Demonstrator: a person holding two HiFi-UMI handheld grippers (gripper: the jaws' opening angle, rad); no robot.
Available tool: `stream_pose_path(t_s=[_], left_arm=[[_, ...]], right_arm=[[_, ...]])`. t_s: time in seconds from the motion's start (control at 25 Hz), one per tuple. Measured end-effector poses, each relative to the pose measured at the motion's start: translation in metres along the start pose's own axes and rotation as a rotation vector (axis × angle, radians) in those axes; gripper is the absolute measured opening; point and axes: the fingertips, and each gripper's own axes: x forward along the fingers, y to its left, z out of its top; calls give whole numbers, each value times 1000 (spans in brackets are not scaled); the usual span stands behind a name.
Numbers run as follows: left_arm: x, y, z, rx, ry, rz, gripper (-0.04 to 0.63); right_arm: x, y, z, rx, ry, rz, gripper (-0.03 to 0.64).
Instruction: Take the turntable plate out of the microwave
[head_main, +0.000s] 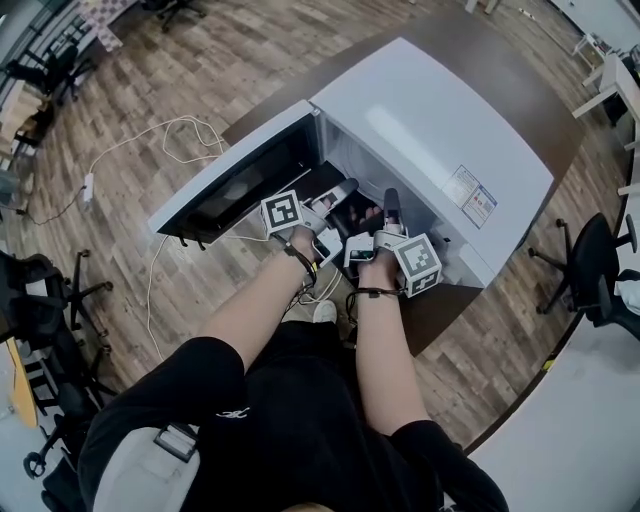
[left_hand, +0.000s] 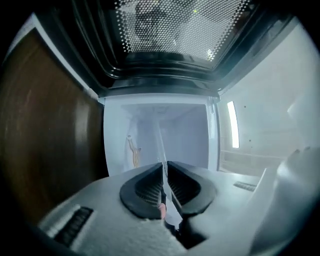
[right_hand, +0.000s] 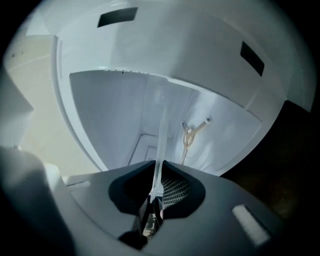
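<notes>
The white microwave stands on a brown table with its door swung open to the left. Both grippers reach into its cavity. The clear glass turntable plate shows edge-on as a thin pale line that runs away from the jaws. My left gripper is shut on its near rim. My right gripper is also shut on the plate, whose rim sits between the dark pads. A beige three-armed roller support lies on the cavity floor beyond. In the head view, the left gripper and right gripper sit side by side at the opening.
The door's perforated window hangs over the left gripper, and the white cavity walls close in on both sides. A white cable trails over the wooden floor. Office chairs stand to the right and left of the table.
</notes>
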Motion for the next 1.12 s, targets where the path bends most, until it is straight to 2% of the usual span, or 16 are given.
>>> stream_pose_path(t_s=[0.24, 0.4, 0.52, 0.64, 0.8, 1.12], left_arm=[[-11, -20, -18, 19, -38, -20, 37], [-35, -20, -22, 61, -69, 43, 38], [-46, -28, -27, 57, -93, 30, 38], [-57, -35, -35, 56, -94, 9, 38], [-74, -38, -46, 43, -108, 43, 37], [-94, -58, -69, 67, -88, 46, 38]], right_arm=[[-20, 15, 1, -8, 56, 30, 44], [-32, 21, -12, 5, 96, 47, 44], [-41, 24, -19, 5, 112, 52, 44], [-53, 28, -25, -7, 131, 63, 44], [-69, 32, -32, 0, 153, 72, 44], [-100, 39, -41, 56, 199, 78, 44]])
